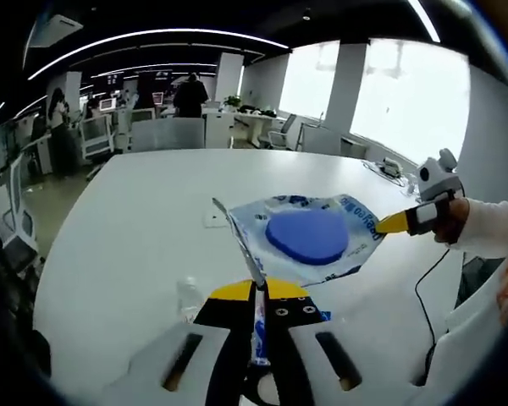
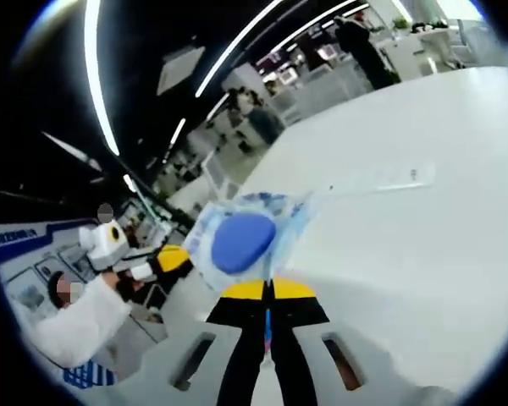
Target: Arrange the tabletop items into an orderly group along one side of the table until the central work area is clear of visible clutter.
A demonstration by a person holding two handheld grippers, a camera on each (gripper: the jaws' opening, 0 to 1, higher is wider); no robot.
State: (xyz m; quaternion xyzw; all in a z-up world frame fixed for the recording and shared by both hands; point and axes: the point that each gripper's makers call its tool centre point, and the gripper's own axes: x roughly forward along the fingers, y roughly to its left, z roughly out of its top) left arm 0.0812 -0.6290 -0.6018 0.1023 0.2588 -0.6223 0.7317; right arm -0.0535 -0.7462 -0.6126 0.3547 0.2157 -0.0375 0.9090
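- Holding the clear plastic bag above the white table, my left gripper and right gripper each clamped on an edge.
- Light, limp, likely slippery film with a blue disc inside; I judge the edge seams the best hold.

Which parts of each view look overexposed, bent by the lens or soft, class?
Left gripper view: the windows are blown out white, ceiling light strips bow into arcs, and the blue-disc packet is sharp. Right gripper view: the white table glares, the scene is rolled, and the packet and left gripper look slightly soft.
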